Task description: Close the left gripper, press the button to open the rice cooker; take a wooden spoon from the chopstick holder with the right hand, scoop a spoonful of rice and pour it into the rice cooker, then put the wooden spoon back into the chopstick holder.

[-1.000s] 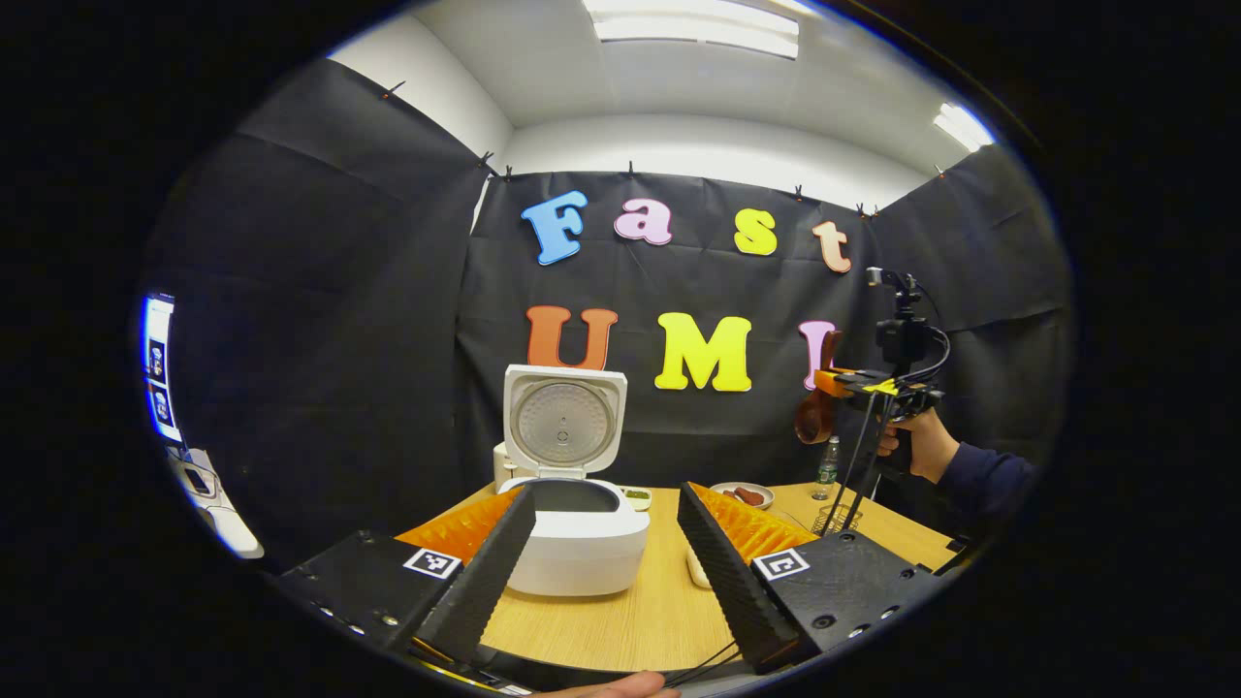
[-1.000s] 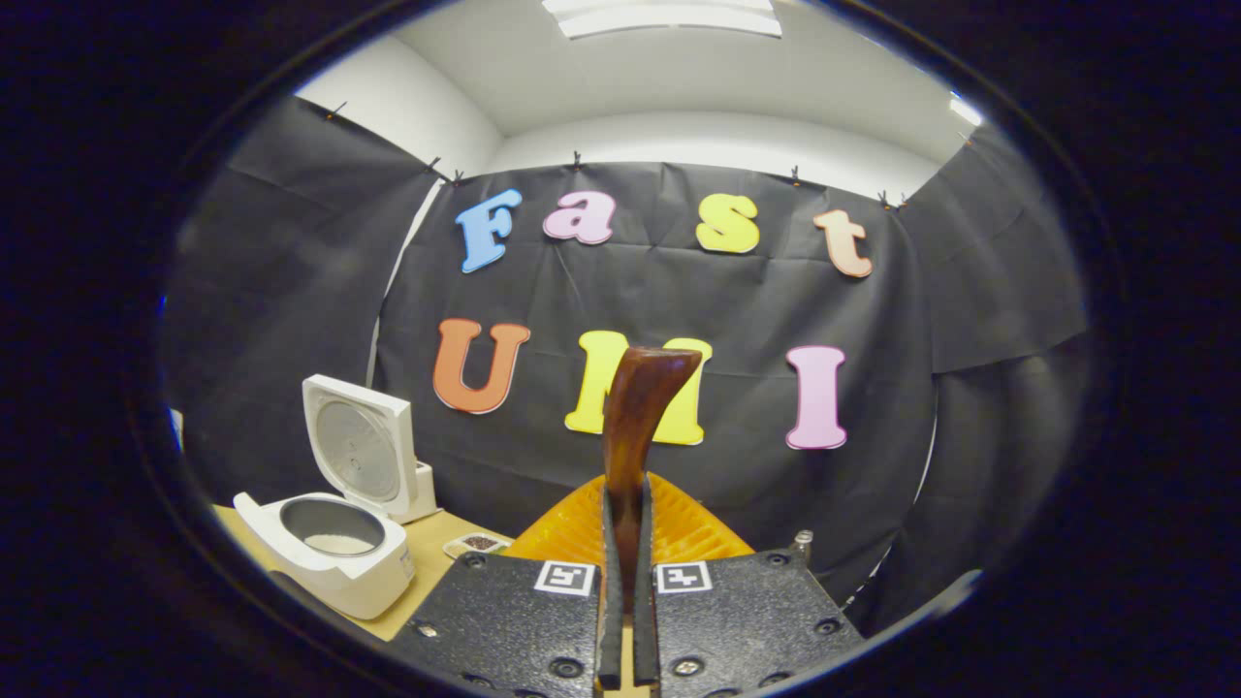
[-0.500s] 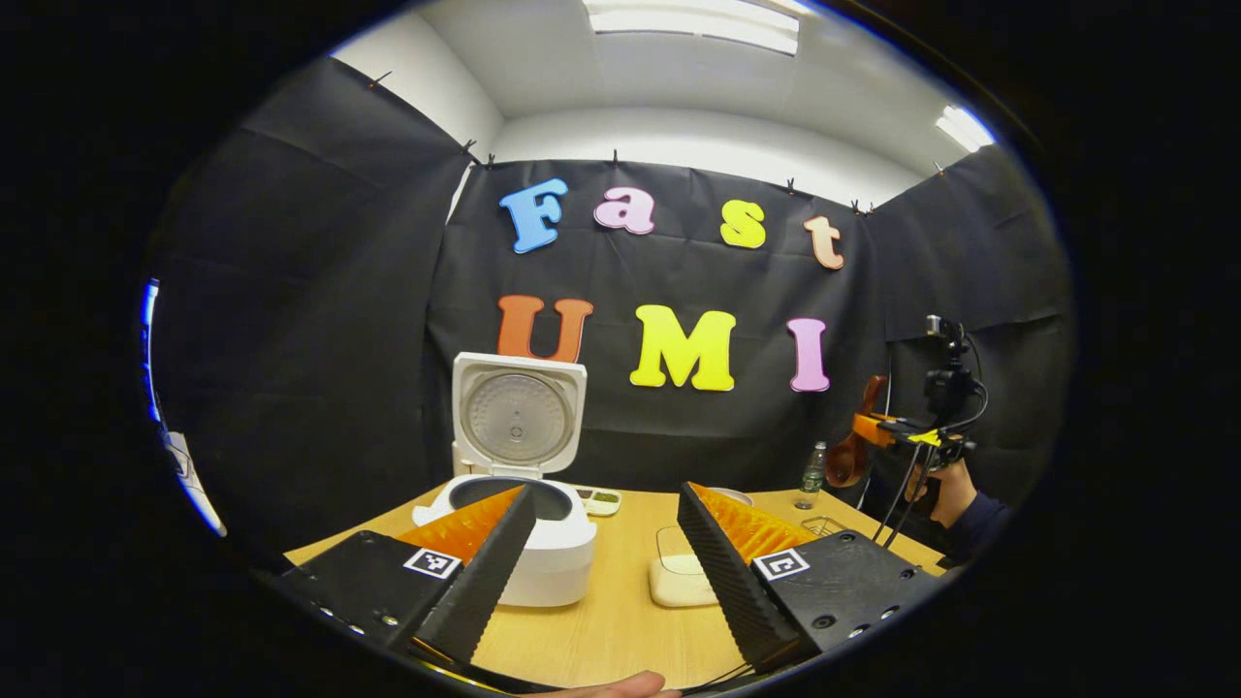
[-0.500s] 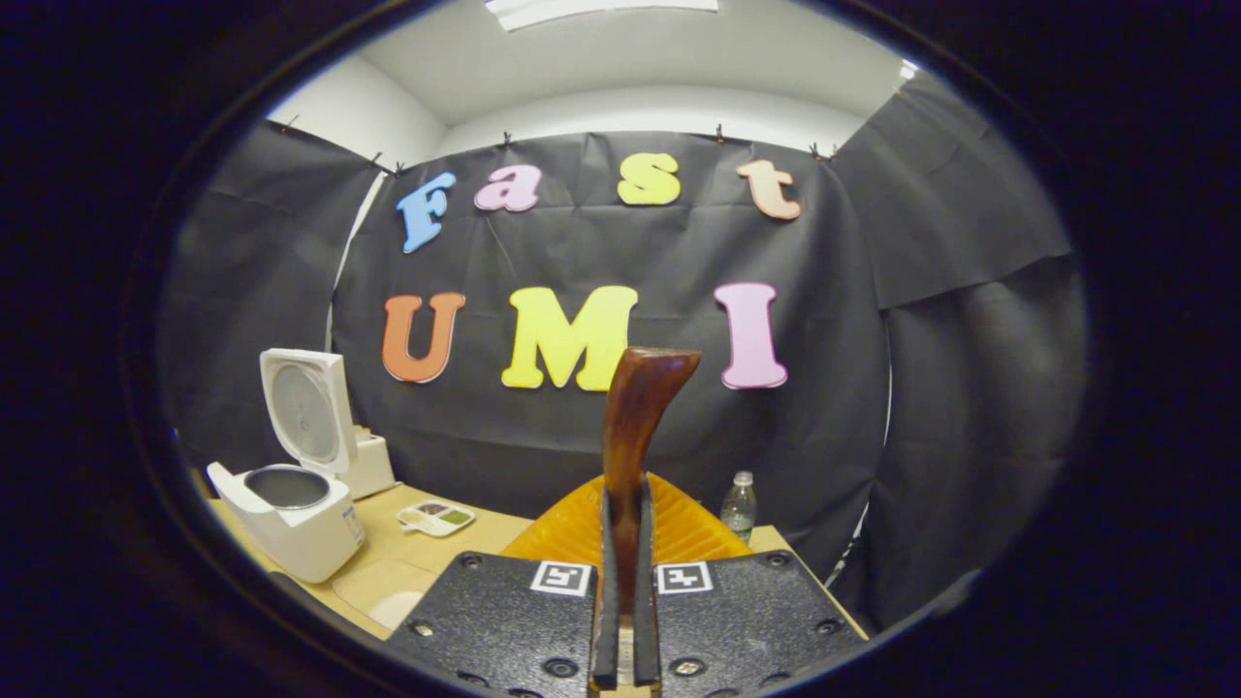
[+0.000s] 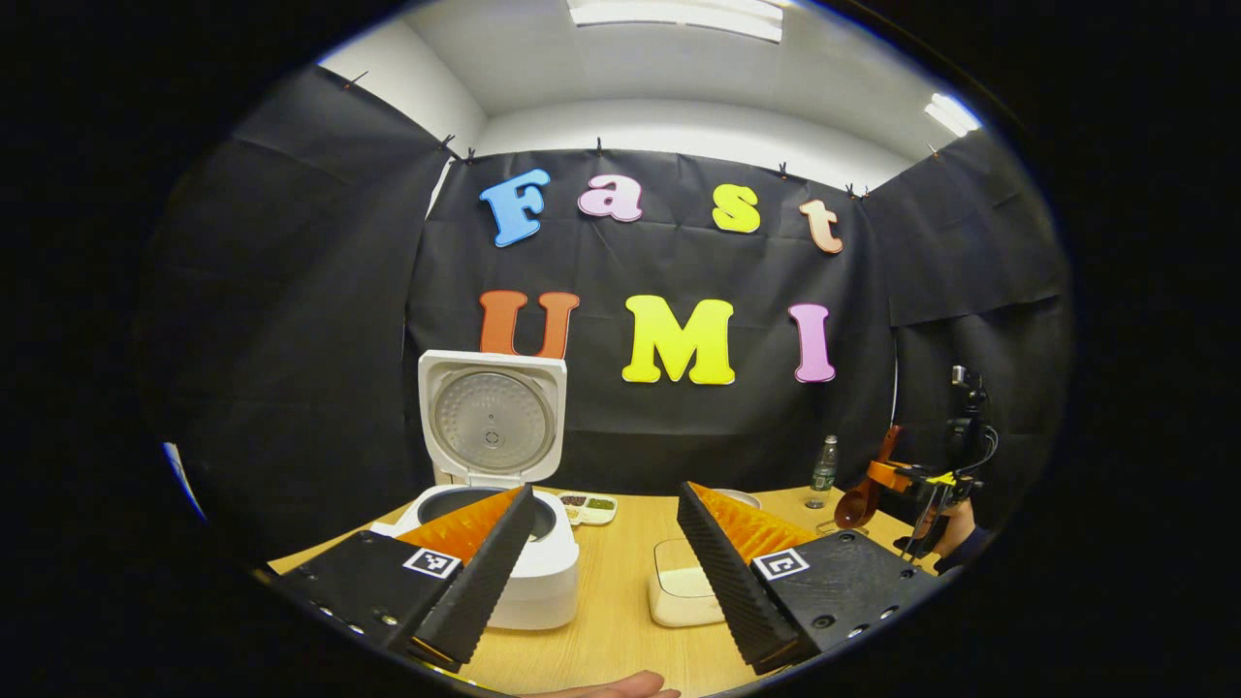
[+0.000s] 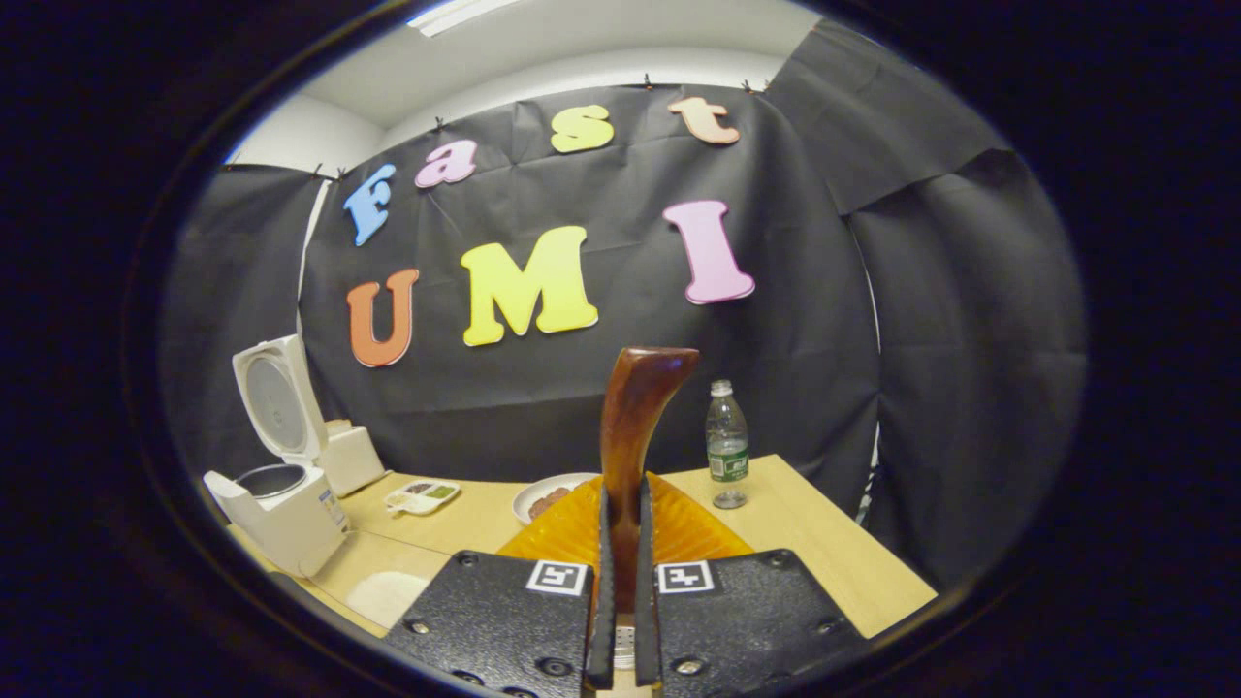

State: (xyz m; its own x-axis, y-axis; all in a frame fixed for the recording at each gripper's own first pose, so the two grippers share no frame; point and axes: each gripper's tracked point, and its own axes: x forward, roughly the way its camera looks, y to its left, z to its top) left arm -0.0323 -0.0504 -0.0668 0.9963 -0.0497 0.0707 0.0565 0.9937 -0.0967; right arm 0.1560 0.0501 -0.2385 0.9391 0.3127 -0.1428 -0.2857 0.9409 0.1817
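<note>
The left gripper (image 5: 593,562) stood with fingers wide apart, its near finger hiding part of the open cooker (image 5: 490,543) at the desk's (image 5: 620,630) left edge. The right gripper (image 6: 620,620) was clamped on the spoon (image 6: 632,427), whose bowl was hidden below; the holder could not be made out.

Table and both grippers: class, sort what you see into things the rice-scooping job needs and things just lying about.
Part of the job:
rice cooker, lid up
wooden spoon, clamped in the right gripper
white rice container
left gripper, open

Just lying about:
water bottle
plate of food
divided snack tray
</note>
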